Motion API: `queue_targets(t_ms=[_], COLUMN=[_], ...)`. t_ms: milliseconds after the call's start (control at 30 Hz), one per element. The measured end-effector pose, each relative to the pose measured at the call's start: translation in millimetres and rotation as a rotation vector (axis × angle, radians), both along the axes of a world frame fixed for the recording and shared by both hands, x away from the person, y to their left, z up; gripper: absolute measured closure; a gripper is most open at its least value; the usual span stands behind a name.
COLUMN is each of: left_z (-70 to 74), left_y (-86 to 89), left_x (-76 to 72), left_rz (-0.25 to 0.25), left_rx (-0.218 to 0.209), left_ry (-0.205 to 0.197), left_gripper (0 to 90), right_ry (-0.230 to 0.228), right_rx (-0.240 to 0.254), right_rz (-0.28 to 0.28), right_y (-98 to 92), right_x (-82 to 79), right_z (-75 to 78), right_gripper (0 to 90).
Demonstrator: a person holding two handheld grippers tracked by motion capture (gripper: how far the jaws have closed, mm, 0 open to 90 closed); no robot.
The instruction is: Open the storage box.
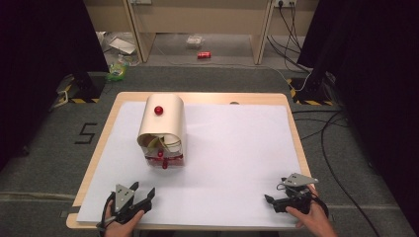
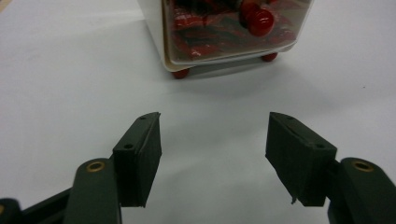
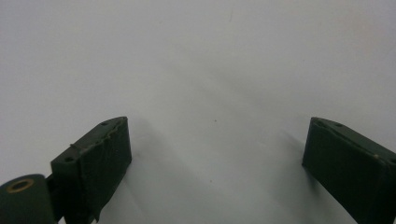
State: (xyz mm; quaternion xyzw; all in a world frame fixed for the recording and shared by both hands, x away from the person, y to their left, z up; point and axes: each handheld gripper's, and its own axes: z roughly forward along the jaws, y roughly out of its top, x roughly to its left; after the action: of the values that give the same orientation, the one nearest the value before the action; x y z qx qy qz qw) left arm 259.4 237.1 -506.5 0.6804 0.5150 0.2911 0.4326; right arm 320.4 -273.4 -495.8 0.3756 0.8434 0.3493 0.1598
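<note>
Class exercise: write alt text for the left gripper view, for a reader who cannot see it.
Two black jaws of the left gripper stand apart with nothing between them, above a white sheet. Ahead sits a small cream box with a clear front, red contents, a red knob and red feet.

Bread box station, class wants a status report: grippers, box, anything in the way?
Left gripper open, empty, facing the bread box. Right gripper open, empty, over the white sheet. Nothing between left gripper and box.

Cream bread box (image 1: pixel 163 123) with red knob (image 1: pixel 158 110), white table cover (image 1: pixel 237 148)
</note>
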Motion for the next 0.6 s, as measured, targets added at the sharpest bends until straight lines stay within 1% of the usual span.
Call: queue_targets(t_ms=[67,133,200,233,367,433,600], left_z=[0.7,1.4,2.5,3.3,5.9,7.5,8.1], left_y=[-5.2,-7.5,-9.7,-11.4,-16.6,-21.4,-27.1], left_x=[1.5,2.4,3.7,4.7,8.1,11.0,13.5], left_rz=[-0.001,0.000,0.005,0.009,0.007,-0.003,-0.011], left_rx=[-0.004,-0.007,-0.013,-0.021,-0.022,-0.019,-0.019], left_ry=[-0.004,-0.008,-0.014,-0.019,-0.025,-0.030,-0.040], left_gripper=[37.2,37.8,40.2,40.2,42.2,43.4,45.1], right_ry=[-0.002,0.000,0.000,0.000,0.000,-0.001,0.000], right_rx=[0.000,0.000,0.000,0.001,0.000,0.000,0.001], right_rz=[0.000,0.000,0.000,0.000,-0.001,-0.001,0.000], right_y=[0.0,0.0,0.0,0.1,0.1,0.1,0.1], right_x=[0.1,0.0,0.0,0.0,0.0,0.0,0.1], right_z=[-0.1,0.0,0.0,-0.1,-0.1,-0.1,-0.1], right_gripper=[8.2,8.3,8.3,8.3,8.3,8.2,8.2])
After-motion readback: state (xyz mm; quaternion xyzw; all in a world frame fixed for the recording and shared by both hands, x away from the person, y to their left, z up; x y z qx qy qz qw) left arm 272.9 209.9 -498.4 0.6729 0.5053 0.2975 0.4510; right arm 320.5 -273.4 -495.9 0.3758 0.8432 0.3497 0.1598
